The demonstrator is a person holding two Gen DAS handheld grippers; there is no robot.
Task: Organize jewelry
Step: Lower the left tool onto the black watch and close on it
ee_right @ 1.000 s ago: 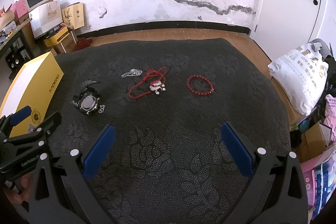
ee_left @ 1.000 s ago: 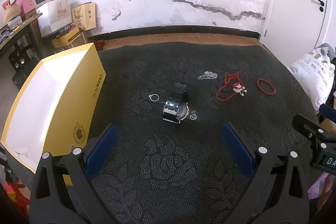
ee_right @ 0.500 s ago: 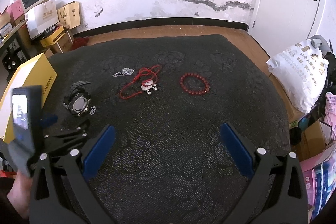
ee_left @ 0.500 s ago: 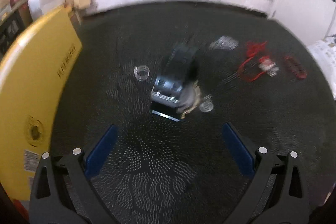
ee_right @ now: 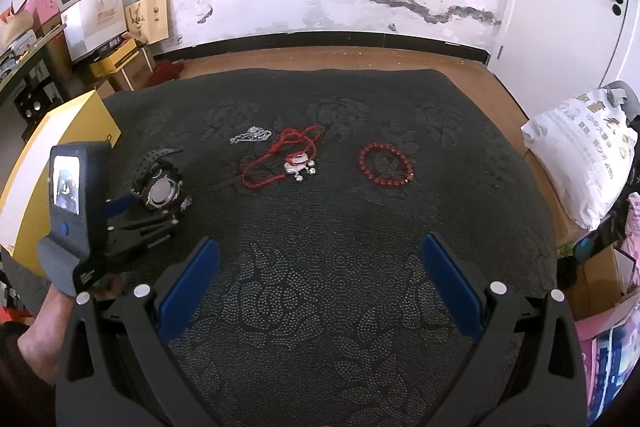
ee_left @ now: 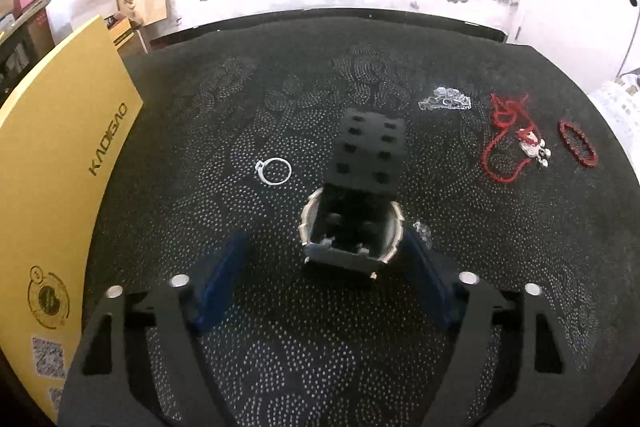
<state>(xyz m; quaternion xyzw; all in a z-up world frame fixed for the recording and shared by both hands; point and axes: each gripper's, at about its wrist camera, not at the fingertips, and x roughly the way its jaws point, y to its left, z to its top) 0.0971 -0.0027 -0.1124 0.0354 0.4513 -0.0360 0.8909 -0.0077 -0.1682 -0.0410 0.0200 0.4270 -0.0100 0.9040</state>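
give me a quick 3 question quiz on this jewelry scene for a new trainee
1. Multiple choice: which item sits between the fingers of the left gripper? A) the red bead bracelet B) the black watch C) the silver ring
2. True or false: the right gripper is carrying the red cord necklace.
3. Fill in: the open box at the left edge of the dark mat is ___ in colour.

Key:
1. B. The jaws have just been closing around the watch, and the left finger pad is still clear of it.
2. False. Its jaws stand wide with nothing between them; the necklace lies on the mat.
3. Yellow.
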